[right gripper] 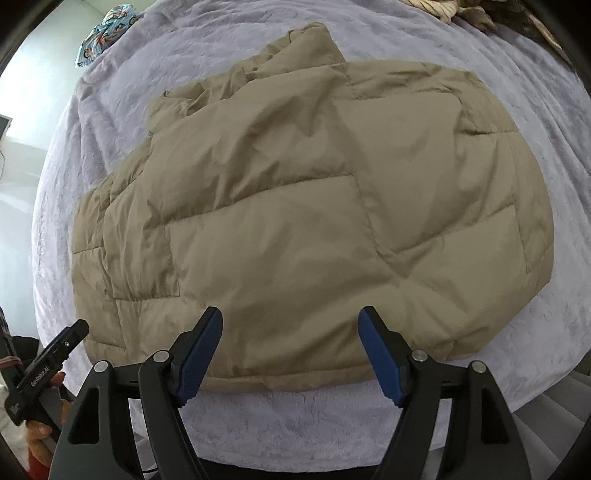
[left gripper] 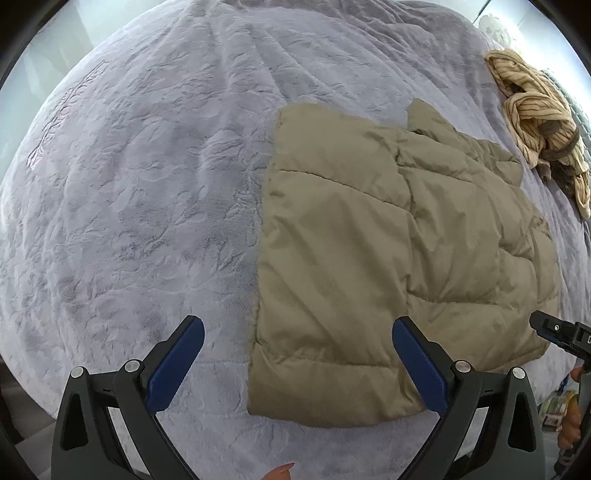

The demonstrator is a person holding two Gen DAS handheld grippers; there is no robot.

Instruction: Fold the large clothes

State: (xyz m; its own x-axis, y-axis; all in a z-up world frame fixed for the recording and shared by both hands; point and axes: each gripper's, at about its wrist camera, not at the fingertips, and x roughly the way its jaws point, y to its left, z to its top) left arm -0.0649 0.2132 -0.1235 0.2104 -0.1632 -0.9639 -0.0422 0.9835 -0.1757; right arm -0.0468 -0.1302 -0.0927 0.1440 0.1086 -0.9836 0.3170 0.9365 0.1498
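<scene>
A tan quilted puffer jacket (left gripper: pixel 369 229) lies folded flat on a lavender plush bedspread (left gripper: pixel 140 184). My left gripper (left gripper: pixel 298 325) hangs open above the jacket's near left corner, its blue pads wide apart and touching nothing. In the right wrist view the jacket (right gripper: pixel 303 206) fills the middle. My right gripper (right gripper: pixel 291 314) stands open over its near hem, pads clear of the fabric. The right gripper's tip (left gripper: pixel 554 332) shows at the jacket's right edge. The left gripper (right gripper: pixel 55 350), held by a hand, shows at the lower left.
A crumpled tan striped garment (left gripper: pixel 535 122) lies at the far right of the bed. A blue patterned cloth (right gripper: pixel 107 29) sits at the far left corner. The bedspread (right gripper: pixel 295 410) ends just below the jacket's hem, with the bed's edge close to both grippers.
</scene>
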